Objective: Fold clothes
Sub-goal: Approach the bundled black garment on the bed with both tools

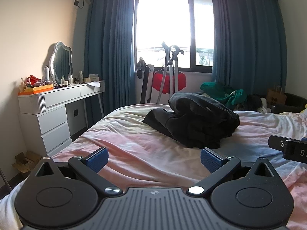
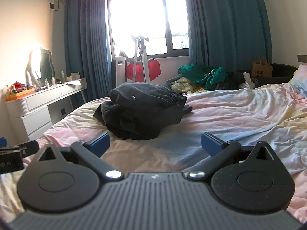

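Claws wide, empty: left claw (image 1: 154, 160) & right claw (image 2: 155, 143) hang side by side over the bed (image 1: 134, 149), aimed at crumpled dark clothes (image 1: 193, 122) heaped mid-mattress, apparently lining up for a first grab

Both wrist views look low across the bed (image 1: 134, 149), perhaps sharing the window (image 2: 138, 19).
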The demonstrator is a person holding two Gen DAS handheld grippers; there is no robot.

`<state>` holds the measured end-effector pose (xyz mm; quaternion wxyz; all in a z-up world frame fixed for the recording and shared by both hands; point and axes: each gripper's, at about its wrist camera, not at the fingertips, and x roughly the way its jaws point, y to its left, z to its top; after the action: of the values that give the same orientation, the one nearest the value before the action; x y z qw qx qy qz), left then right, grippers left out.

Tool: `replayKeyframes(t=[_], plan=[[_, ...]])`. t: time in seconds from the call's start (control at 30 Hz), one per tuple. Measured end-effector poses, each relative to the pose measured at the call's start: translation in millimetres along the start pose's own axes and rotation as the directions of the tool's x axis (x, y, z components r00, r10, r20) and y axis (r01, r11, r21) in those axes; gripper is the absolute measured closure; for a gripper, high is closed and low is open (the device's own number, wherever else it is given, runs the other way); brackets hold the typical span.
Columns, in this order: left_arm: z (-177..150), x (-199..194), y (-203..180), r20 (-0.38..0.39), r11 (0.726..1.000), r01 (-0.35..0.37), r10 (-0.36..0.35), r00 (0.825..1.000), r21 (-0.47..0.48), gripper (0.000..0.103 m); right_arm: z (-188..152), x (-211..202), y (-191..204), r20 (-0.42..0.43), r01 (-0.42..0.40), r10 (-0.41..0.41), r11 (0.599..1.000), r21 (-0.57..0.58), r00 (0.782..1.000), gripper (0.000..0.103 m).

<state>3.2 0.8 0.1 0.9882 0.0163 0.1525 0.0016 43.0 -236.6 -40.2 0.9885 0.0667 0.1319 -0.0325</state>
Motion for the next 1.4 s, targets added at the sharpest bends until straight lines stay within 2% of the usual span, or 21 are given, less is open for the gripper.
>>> replayKeyframes(t=[0.8,1.0,1.23,1.4], plan=[[-8.9,6.4,6.0,-0.026,1.000,0.000,0.000,1.000,-0.011,0.000,2.3,-2.4,0.1,0.016,0.013,-0.012,1.000,-0.007,1.000,0.000],[-14.5,2.7,4.4,-0.004,1.000,0.026,-0.026,1.000,-0.014,0.000,9.8,-7.5,-14.0,0.027,-0.002,0.001,0.999,0.046,1.000,0.000],[-16.6,-7.5,-12.5,0.043,0.998,-0.025,0.022,0.999,0.065,0.000,18.5,-14.9,-36.0,0.030,0.004,-0.007,0.995,0.100,1.000,0.000],[-3.9,2.9,-38.5,0.029,0.989,-0.037,0.033,0.999,0.140,0.000,21.7,-21.1,-53.2,0.011,0.076,-0.077,0.994,0.083,0.997,0.000]])
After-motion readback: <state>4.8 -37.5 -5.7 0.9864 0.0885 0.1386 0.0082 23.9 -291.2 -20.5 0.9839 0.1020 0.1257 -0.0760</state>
